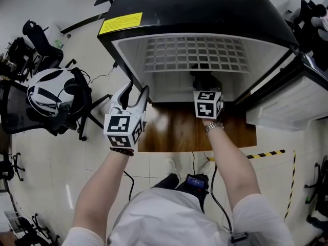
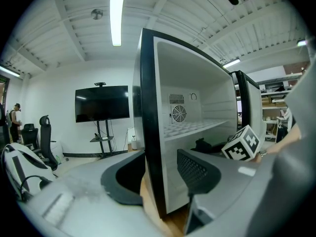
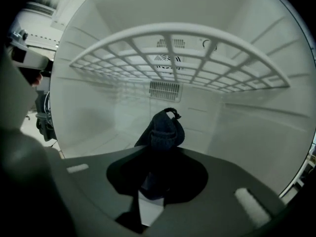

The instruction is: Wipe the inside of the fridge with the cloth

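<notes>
A small black fridge (image 1: 195, 14) is shown open on a wooden stand (image 1: 174, 132), its door (image 1: 292, 99) swung out to the right. The dark cloth (image 3: 163, 127) is pinched in a bunch by the closed jaws of the right gripper (image 3: 158, 181). This gripper is reached into the lower compartment, near the front edge of the fridge floor (image 3: 98, 142) and under the wire shelf (image 3: 173, 48). The front edge of the left wall (image 2: 148, 132) is straddled, and seemingly clamped, by the left gripper (image 2: 163, 177), probably to steady the cabinet. Wiping is judged to be under way. No dirt or streaks can be made out, so what has been cleaned cannot be told, nor whether the cloth touches the floor. Movement is limited above by the shelf. The side walls and the back wall (image 3: 212, 117) are well apart from the cloth.
</notes>
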